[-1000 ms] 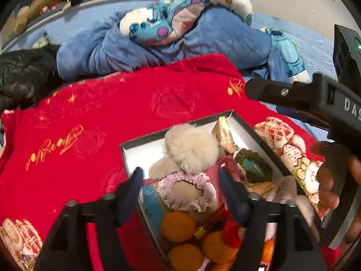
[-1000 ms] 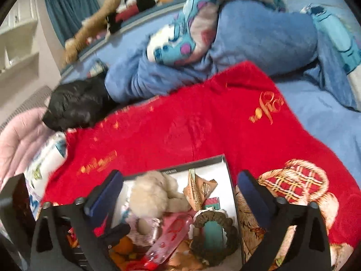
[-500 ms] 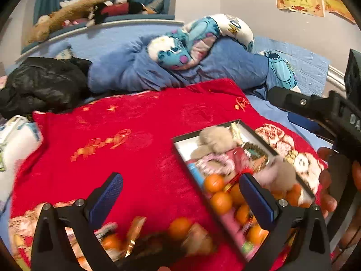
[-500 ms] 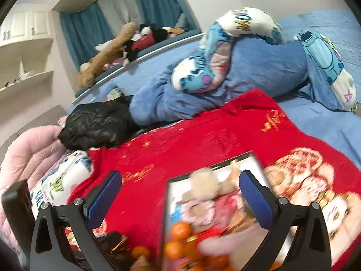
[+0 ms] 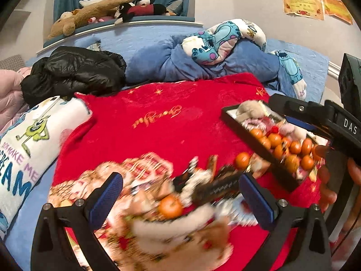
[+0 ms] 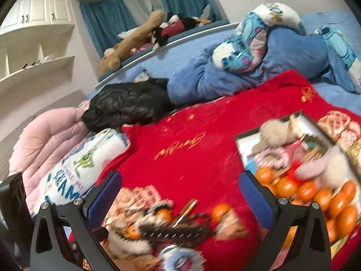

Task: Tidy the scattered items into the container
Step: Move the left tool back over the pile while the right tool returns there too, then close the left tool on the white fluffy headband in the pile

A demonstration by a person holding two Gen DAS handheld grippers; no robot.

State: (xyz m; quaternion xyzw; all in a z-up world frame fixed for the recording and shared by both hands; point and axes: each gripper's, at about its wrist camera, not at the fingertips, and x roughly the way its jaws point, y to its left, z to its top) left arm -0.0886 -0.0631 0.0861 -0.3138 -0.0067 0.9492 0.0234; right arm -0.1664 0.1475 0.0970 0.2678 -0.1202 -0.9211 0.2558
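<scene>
A black box (image 5: pixel 252 133) on the red blanket holds several oranges (image 5: pixel 276 140), a fluffy beige toy (image 5: pixel 249 109) and pink items; it also shows in the right wrist view (image 6: pixel 241 149). A blurred pile of scattered items lies in front of it: loose oranges (image 5: pixel 170 206) (image 6: pixel 220 211), a dark strap-like item (image 5: pixel 216 186) and wrappers. My left gripper (image 5: pixel 180 199) is open and empty just above the pile. My right gripper (image 6: pixel 180 199) is open and empty over the pile's far edge, left of the box.
The red blanket (image 5: pixel 162 122) covers a blue bed. A black jacket (image 5: pixel 74 74) and a blue duvet with a cartoon pillow (image 5: pixel 223 38) lie behind. A white printed pillow (image 5: pixel 29 140) is at the left. Plush toys (image 5: pixel 101 6) sit on the headboard ledge.
Both grippers have pulled back and leftward from above the box. The box now sits to the right and the scattered pile has come into view below the open jaws.
</scene>
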